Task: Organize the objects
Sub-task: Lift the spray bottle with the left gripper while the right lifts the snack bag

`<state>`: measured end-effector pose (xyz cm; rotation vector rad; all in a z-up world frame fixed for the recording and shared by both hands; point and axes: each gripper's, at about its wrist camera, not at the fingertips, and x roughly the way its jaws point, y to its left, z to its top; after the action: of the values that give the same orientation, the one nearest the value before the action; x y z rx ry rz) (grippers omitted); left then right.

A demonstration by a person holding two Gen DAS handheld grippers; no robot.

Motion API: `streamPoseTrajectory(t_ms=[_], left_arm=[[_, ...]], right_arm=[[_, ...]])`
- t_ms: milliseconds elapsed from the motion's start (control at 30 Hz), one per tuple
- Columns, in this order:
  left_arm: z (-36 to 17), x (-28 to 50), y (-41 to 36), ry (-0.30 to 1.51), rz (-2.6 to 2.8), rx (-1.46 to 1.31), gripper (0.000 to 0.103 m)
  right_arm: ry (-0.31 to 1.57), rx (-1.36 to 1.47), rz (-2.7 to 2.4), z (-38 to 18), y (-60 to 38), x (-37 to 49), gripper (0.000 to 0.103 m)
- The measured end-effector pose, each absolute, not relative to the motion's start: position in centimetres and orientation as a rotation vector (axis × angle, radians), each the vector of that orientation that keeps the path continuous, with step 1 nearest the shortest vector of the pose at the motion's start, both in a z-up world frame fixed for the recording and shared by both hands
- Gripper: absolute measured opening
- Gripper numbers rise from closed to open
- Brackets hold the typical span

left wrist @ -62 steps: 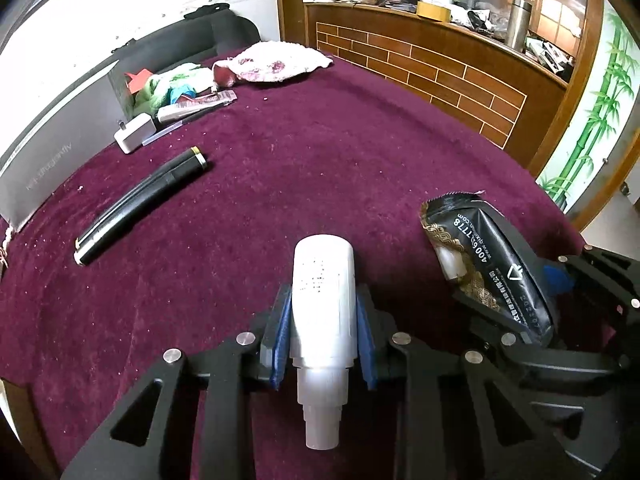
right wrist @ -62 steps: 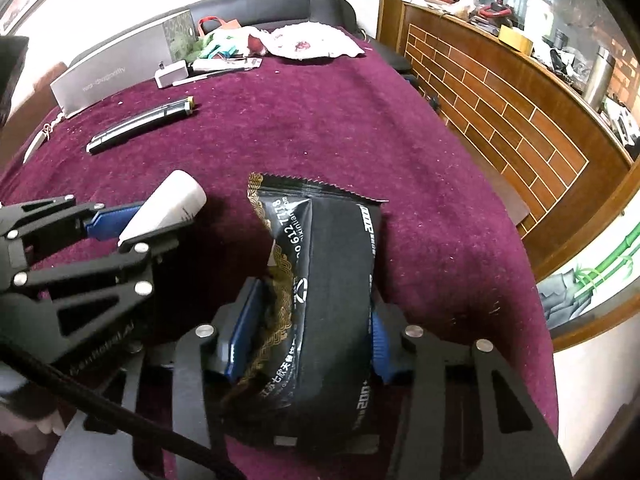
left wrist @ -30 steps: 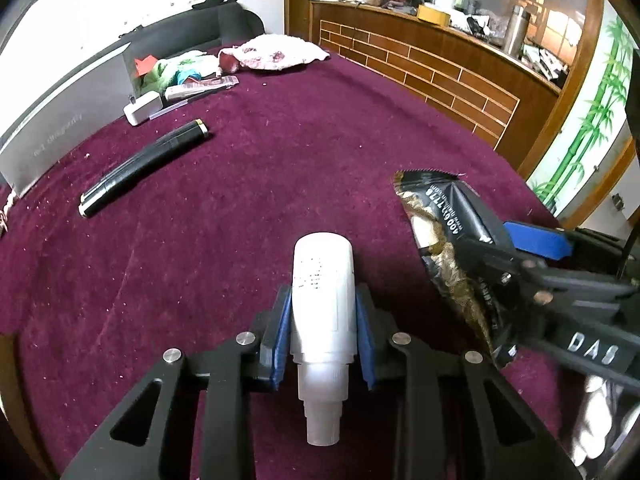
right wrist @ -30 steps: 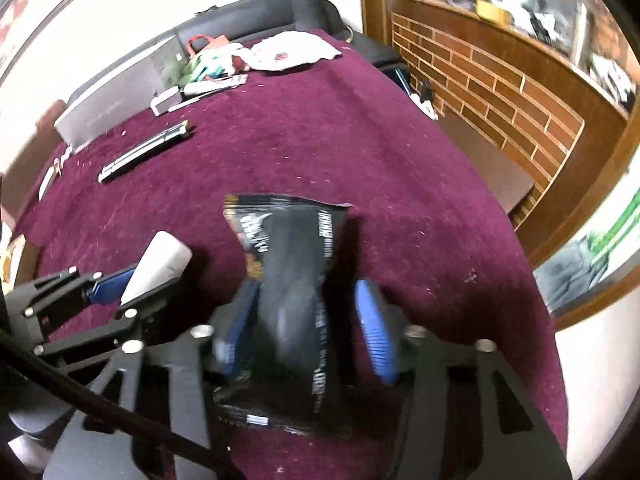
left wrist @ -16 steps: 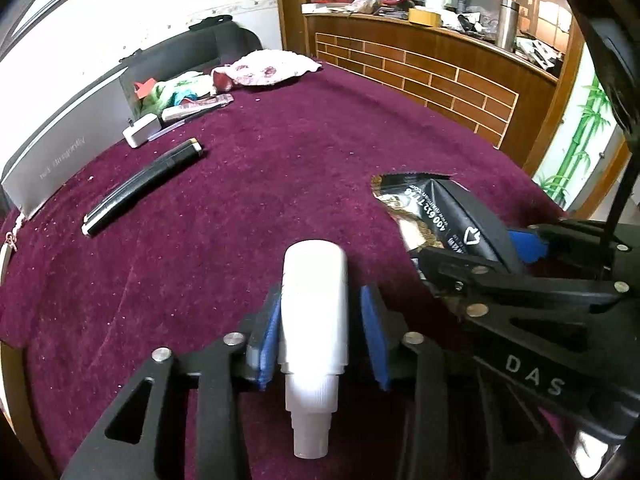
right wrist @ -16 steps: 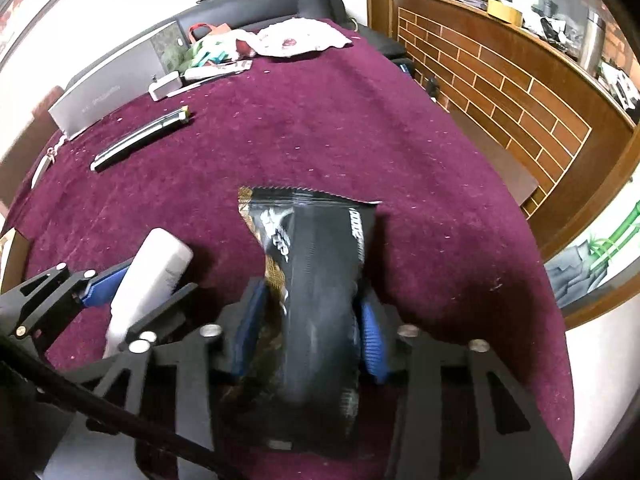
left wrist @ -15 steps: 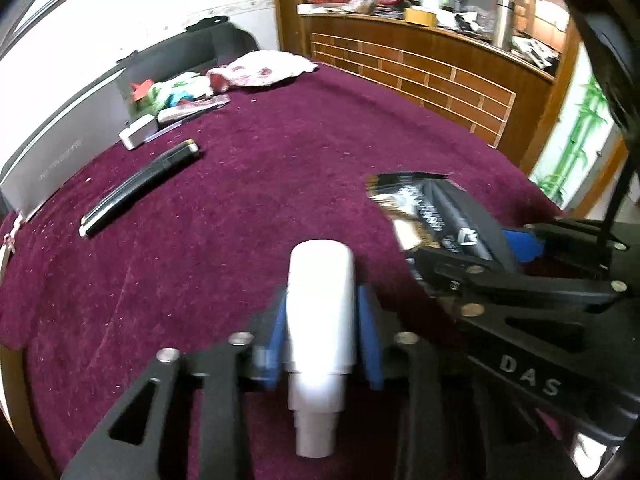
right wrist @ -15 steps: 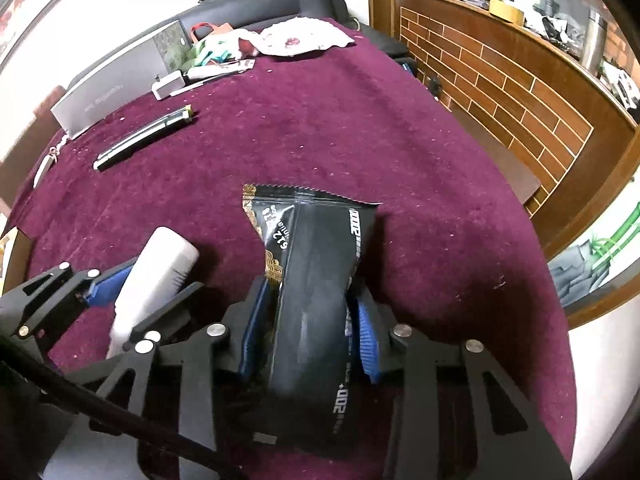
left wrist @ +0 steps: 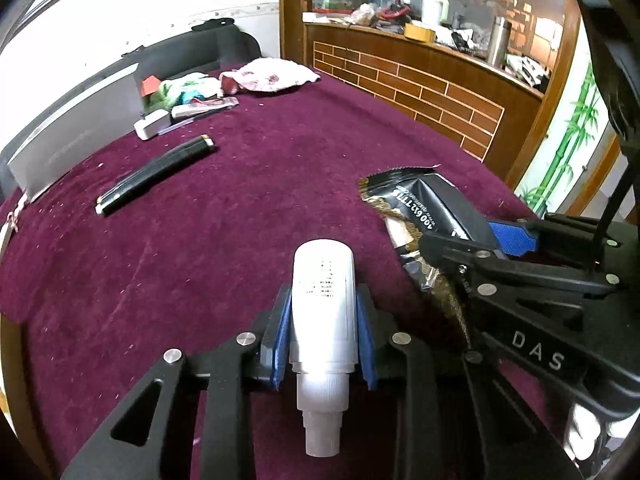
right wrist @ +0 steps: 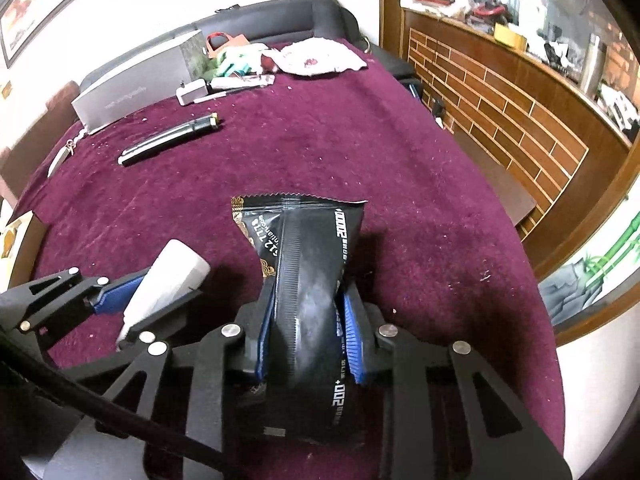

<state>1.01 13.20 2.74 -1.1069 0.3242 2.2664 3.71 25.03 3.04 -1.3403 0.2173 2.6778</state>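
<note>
Squeezed narrower than a second ago, the black snack packet now buckles between the blue pads of the right claw, whose jaws have just been closing on it; its serrated top edge flares out past the fingertips and its lower end hangs back under the claw body. Packet looks lifted just clear of the maroon tabletop, likely so it can be carried rather than dragged. Beside it on the left, the left claw holds a white bottle at a narrow gap, pads clamped on the barrel near the shoulder, nozzle end pointing back toward the camera, base pointing forward; grip unchanged from the earlier frames. Both claws sit side by side near the tabletop's near edge, angled down, each with one item, so the step looks like carrying both to a sorting spot. Farther out lies a black pen-like stick with a gold end, well apart from both claws. Beyond it a grey box, a small white charger, a colourful clutter pile and a patterned cloth crowd the far edge, probably where things get grouped.
</note>
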Motion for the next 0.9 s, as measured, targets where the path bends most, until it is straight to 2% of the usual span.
streamPoseTrajectory(t_ms=[533, 900], left_arm=[[4.8, 3.9, 6.7, 0.144, 2.335, -1.091, 0.025], [5.5, 5.7, -0.5, -0.013, 2.424, -1.098, 0.025]], right_arm=[[0.125, -1.265, 2.725, 5.7, 22.3, 5.7, 0.027], [0.025, -1.227, 2.779, 7.6, 18.5, 6.8, 0.027]])
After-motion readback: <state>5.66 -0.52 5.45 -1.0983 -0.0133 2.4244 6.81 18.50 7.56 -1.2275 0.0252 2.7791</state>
